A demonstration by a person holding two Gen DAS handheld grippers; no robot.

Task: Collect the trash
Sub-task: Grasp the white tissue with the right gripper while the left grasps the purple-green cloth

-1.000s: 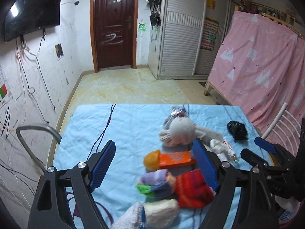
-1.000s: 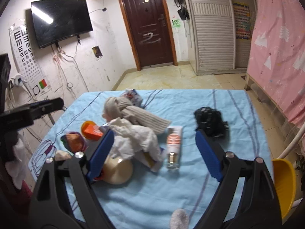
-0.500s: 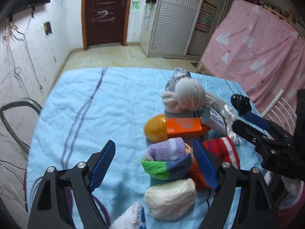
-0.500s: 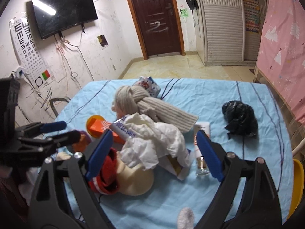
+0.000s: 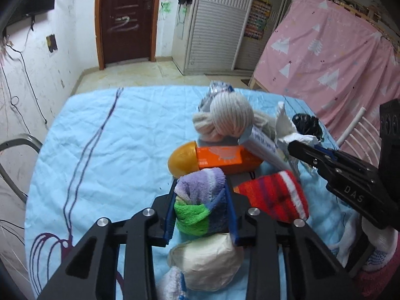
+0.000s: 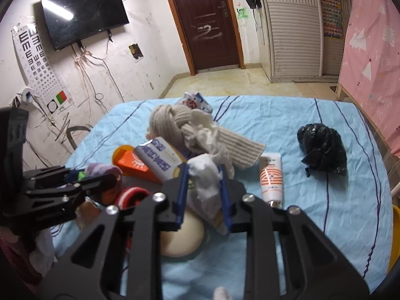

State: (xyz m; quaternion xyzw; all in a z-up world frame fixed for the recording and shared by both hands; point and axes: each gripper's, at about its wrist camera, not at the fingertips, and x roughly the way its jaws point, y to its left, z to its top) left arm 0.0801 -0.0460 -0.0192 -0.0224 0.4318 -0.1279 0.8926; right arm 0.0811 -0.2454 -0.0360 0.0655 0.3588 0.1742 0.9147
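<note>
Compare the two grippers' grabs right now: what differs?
The left gripper has just closed on a rolled purple-green sock; the right gripper has just closed on crumpled white tissue. The sock fills its jaws compactly; the tissue spills out raggedly. Both items sit in the table pile.

Left gripper [image 5: 200, 208] jaws just closed, clamping purple-green rolled sock [image 5: 200, 205]; red striped sock [image 5: 272, 197] beside.

A light-blue sheeted table [image 6: 312, 225] bears a black bag [image 6: 322, 145], tube [image 6: 271, 177] and knotted beige scarf [image 6: 175, 125].
</note>
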